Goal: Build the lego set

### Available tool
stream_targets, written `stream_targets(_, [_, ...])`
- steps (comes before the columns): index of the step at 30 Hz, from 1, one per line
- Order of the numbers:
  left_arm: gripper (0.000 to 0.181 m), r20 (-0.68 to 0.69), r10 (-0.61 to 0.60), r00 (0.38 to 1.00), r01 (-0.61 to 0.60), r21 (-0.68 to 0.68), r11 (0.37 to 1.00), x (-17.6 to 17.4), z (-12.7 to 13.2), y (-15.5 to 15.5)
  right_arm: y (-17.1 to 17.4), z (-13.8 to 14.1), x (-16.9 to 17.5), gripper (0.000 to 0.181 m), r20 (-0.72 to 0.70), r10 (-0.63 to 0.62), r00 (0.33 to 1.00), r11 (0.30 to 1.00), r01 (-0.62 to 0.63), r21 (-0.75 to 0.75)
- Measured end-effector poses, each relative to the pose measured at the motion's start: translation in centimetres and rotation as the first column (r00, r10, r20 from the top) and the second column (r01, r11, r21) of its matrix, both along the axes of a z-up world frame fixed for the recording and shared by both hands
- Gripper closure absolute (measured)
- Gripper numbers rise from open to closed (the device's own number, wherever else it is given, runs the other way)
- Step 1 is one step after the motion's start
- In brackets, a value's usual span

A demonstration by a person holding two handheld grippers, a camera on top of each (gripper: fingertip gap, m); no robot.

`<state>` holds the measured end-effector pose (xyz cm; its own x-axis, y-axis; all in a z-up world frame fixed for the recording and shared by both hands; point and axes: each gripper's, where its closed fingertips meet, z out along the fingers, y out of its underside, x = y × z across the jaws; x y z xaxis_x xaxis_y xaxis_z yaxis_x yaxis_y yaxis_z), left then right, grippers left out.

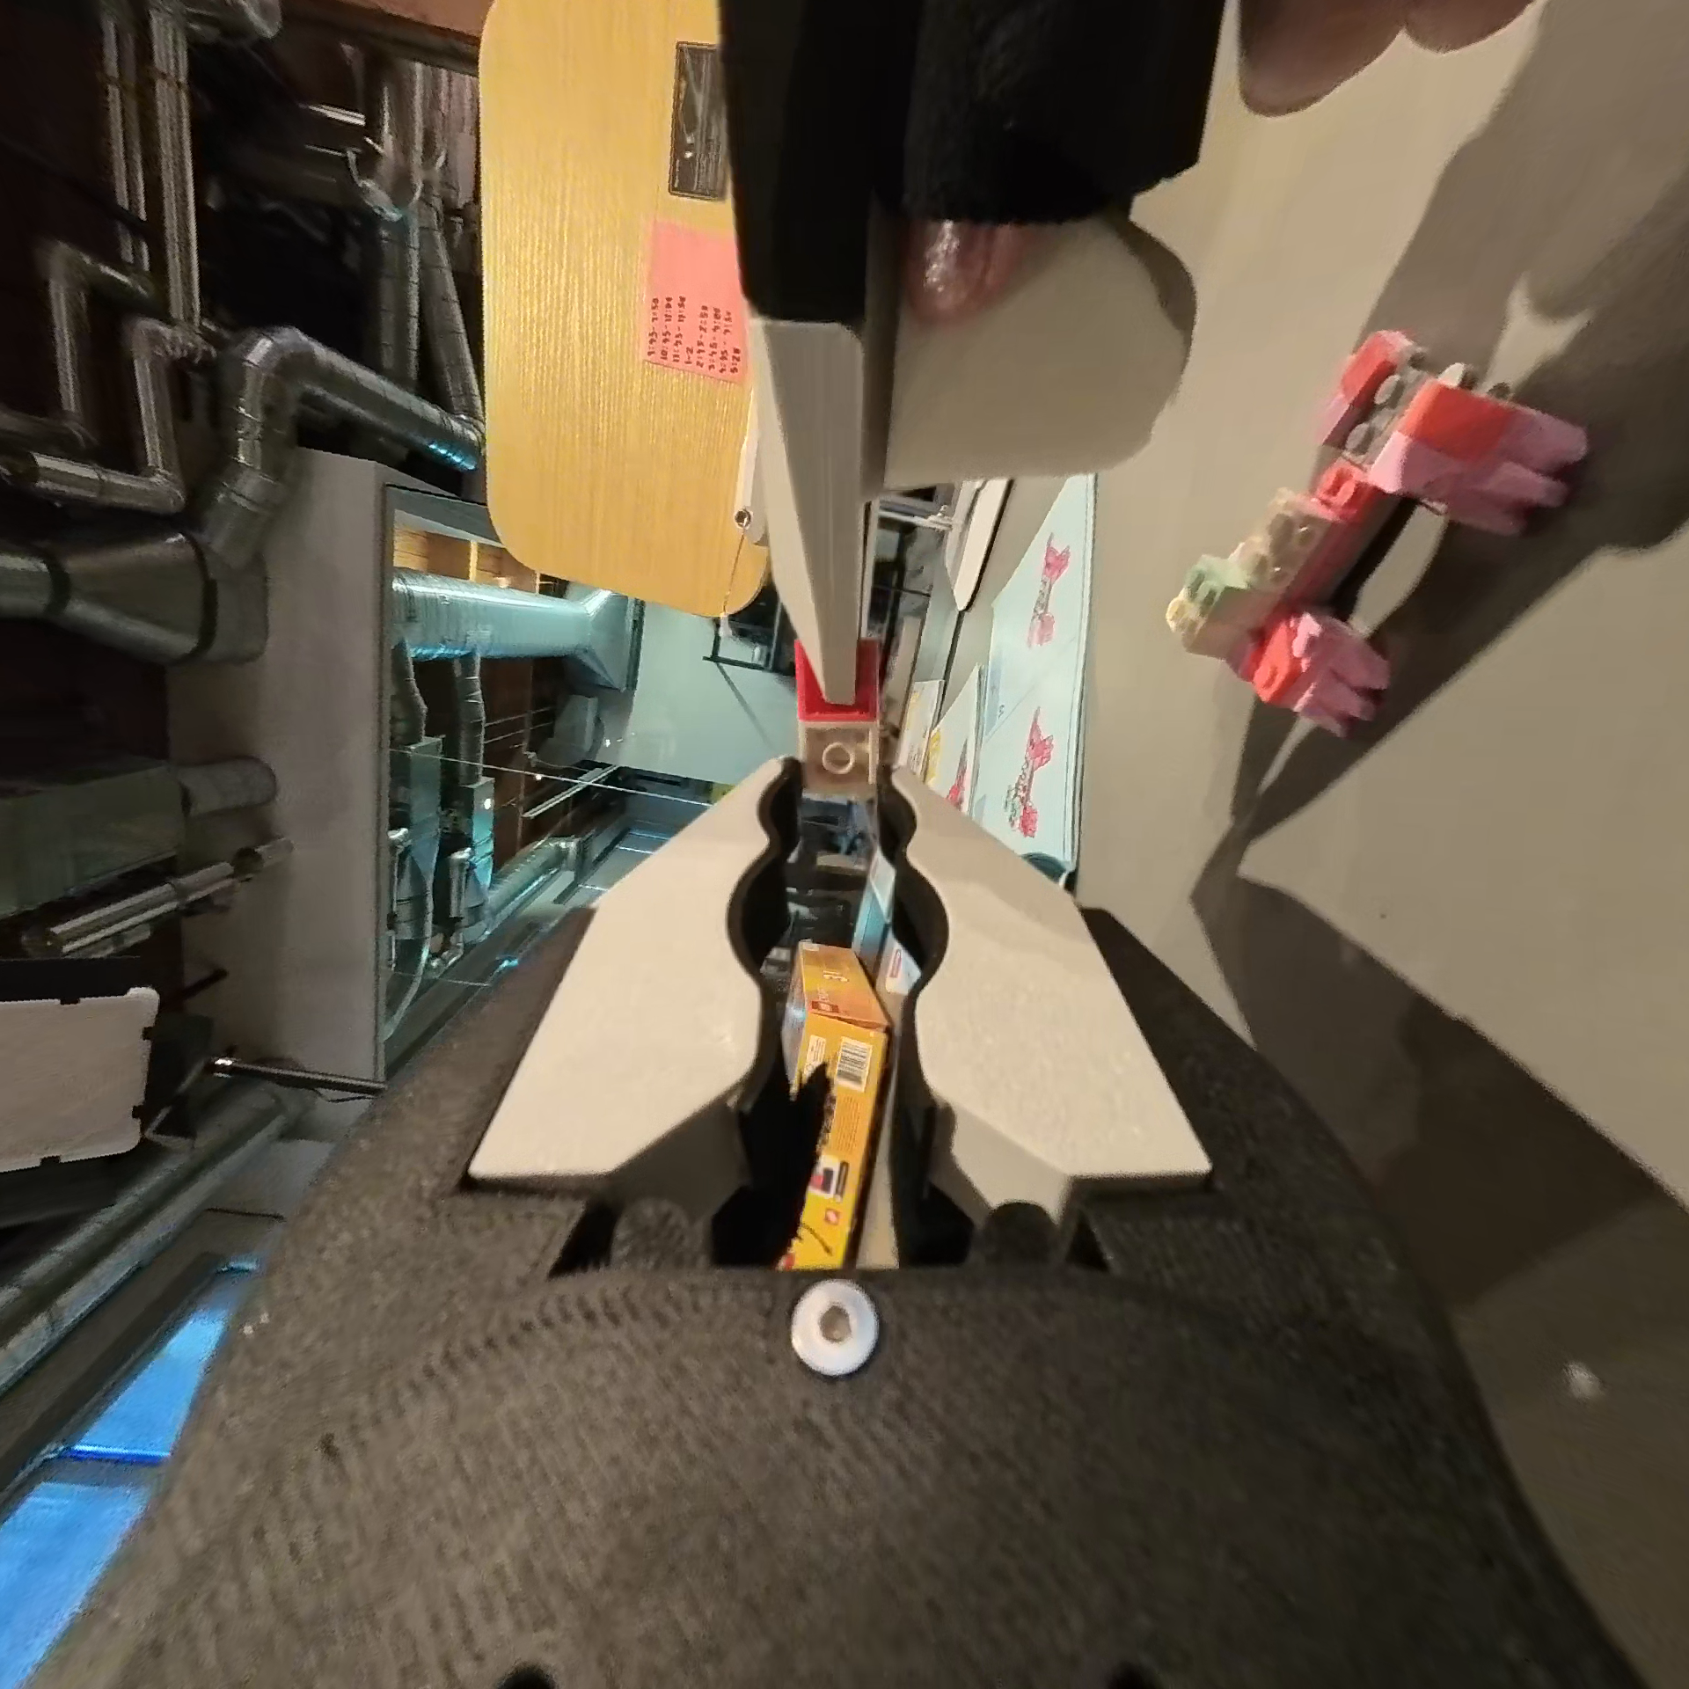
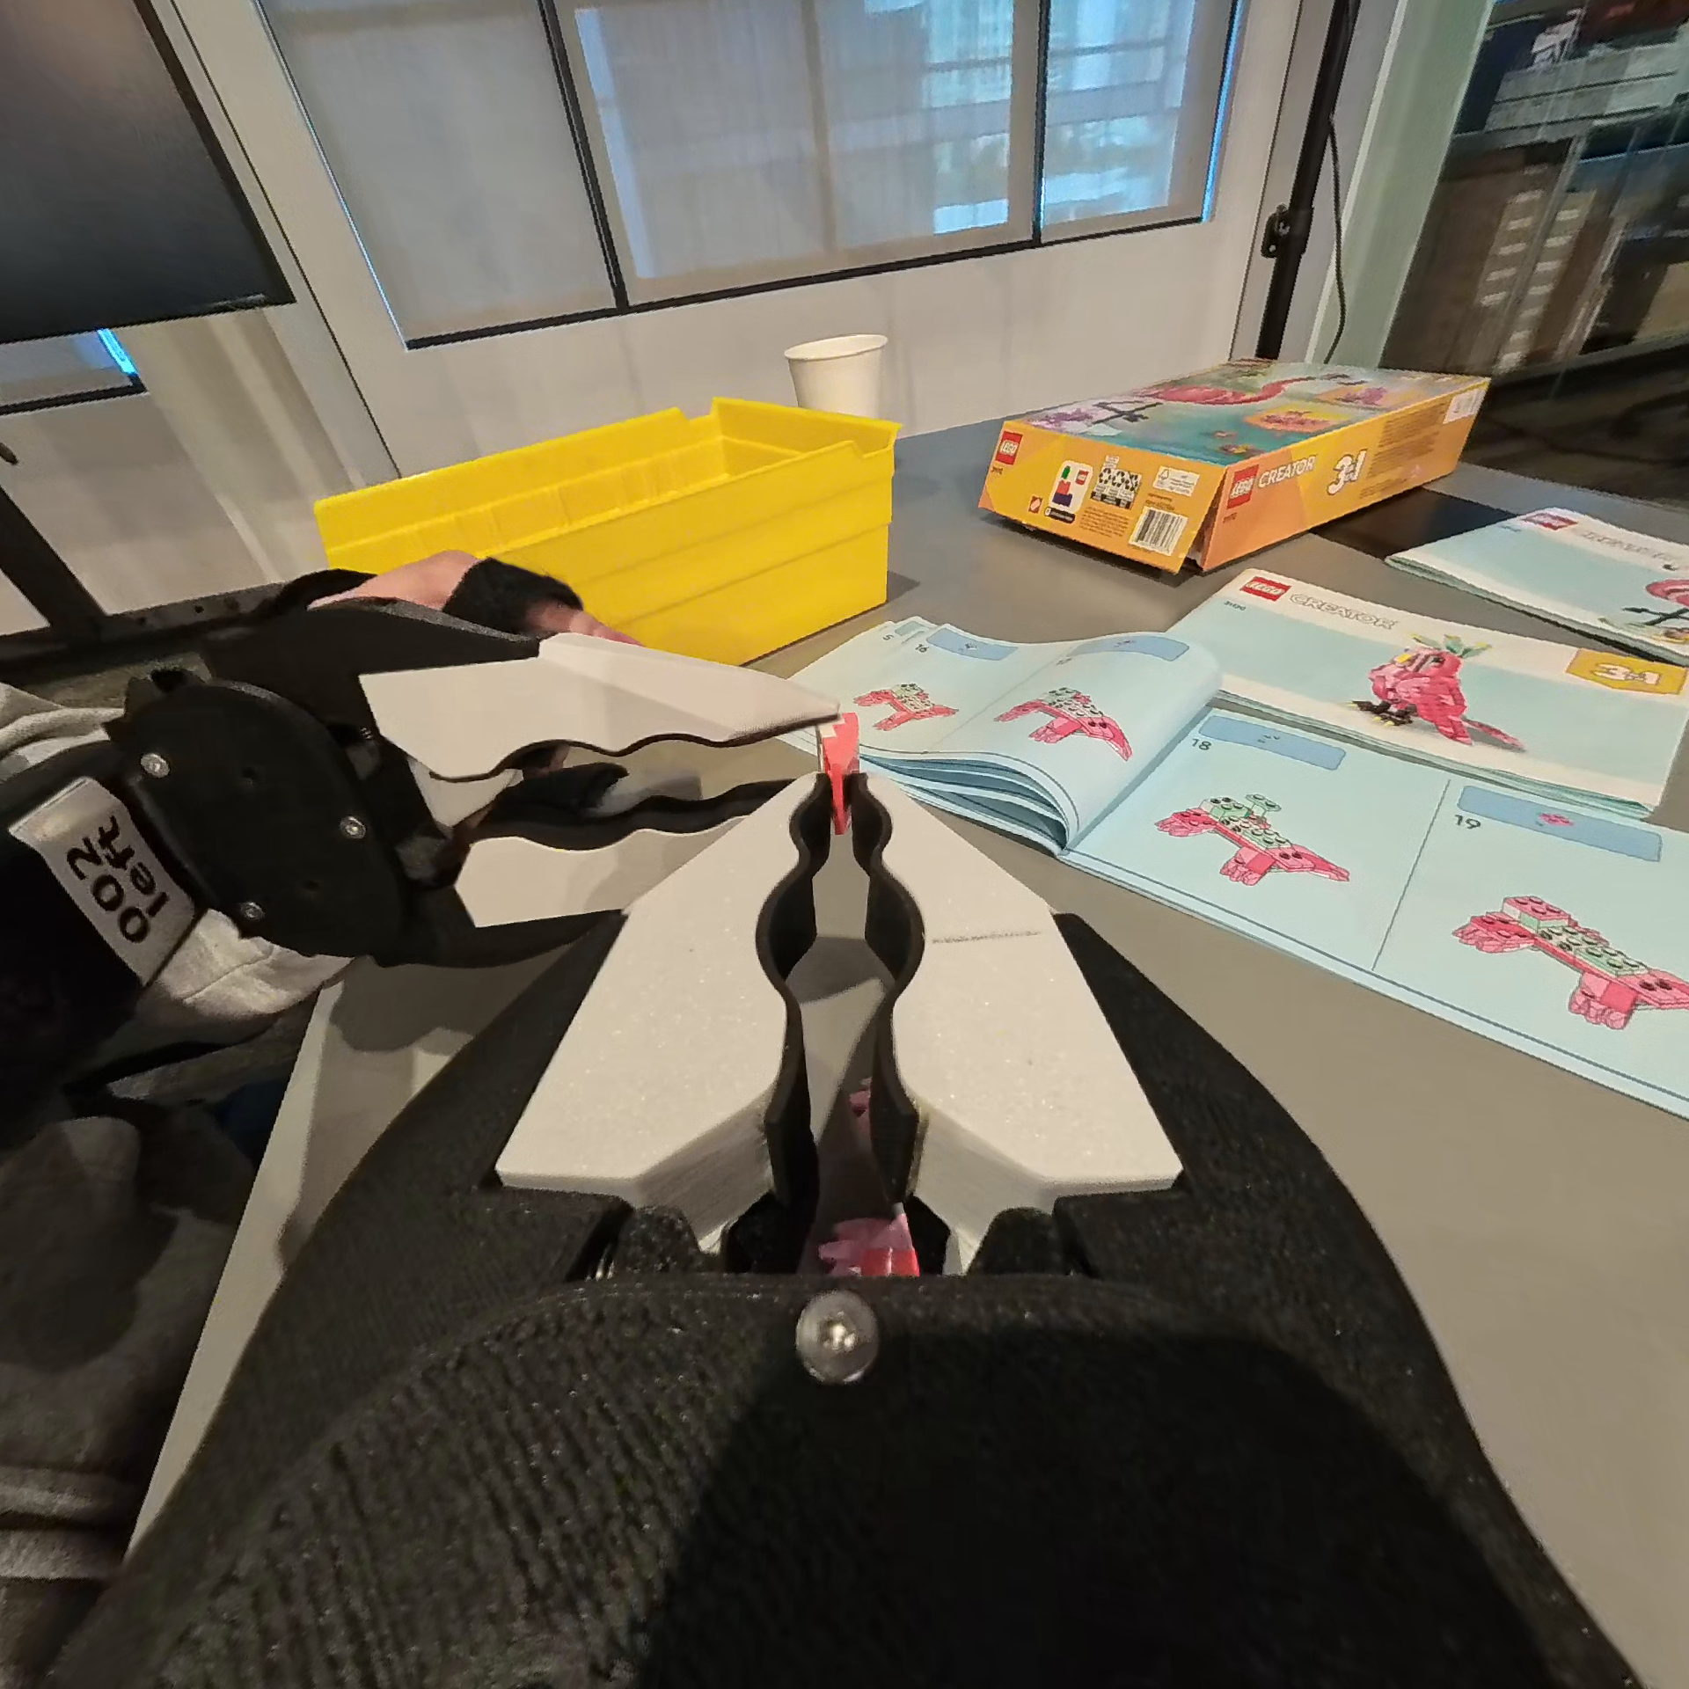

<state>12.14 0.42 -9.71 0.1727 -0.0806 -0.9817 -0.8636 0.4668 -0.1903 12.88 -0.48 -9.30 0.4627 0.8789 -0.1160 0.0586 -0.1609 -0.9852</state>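
In the left wrist view my left gripper (image 1: 836, 772) is shut on a small tan brick (image 1: 836, 755) with one stud showing. My right gripper (image 1: 839, 681) comes in from the top, shut on a red brick (image 1: 836, 702) that touches the tan brick. In the right wrist view my right gripper (image 2: 836, 791) pinches the red brick (image 2: 839, 763) at its tips, and the left gripper (image 2: 823, 724) meets it from the left; the tan brick is hidden there. The part-built pink, red and pale green model (image 1: 1325, 530) lies on the grey table (image 1: 1371, 914), apart from both grippers.
A yellow bin (image 2: 640, 530) stands at the back of the table with a white paper cup (image 2: 836, 375) behind it. The orange set box (image 2: 1234, 475) lies at the back right. Open instruction booklets (image 2: 1280, 823) cover the right side. Less than 4 cm separates the two grippers' tips.
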Motion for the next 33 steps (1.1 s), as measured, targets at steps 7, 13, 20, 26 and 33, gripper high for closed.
stream_targets(7, [0.166,0.027,-0.008,1.0,0.01,-0.067,0.998,0.0,-0.4,0.0,-0.1,-0.4,-0.1,0.176,-0.056,0.04,0.998,0.996,-0.044,-0.079])
stream_targets(13, [0.166,0.04,-0.027,0.999,0.031,-0.087,0.996,0.1,-0.6,-0.3,-0.1,-0.6,-0.1,0.178,-0.056,0.056,0.997,0.993,-0.061,-0.104])
stream_targets(20, [0.166,0.028,-0.019,0.999,0.021,-0.058,0.998,-0.1,-0.2,0.0,0.6,-0.4,0.0,0.178,0.037,-0.089,0.995,0.995,0.087,0.037])
stream_targets(26, [0.166,0.021,-0.011,1.0,0.011,-0.039,0.999,-0.2,-0.2,0.2,0.9,-0.4,0.0,0.178,0.053,-0.149,0.987,0.986,0.144,0.082])
stream_targets(33, [0.166,0.02,-0.024,1.0,0.024,-0.036,0.999,-0.1,-0.2,0.1,1.3,-0.5,0.3,0.176,0.046,-0.163,0.986,0.984,0.159,0.077])
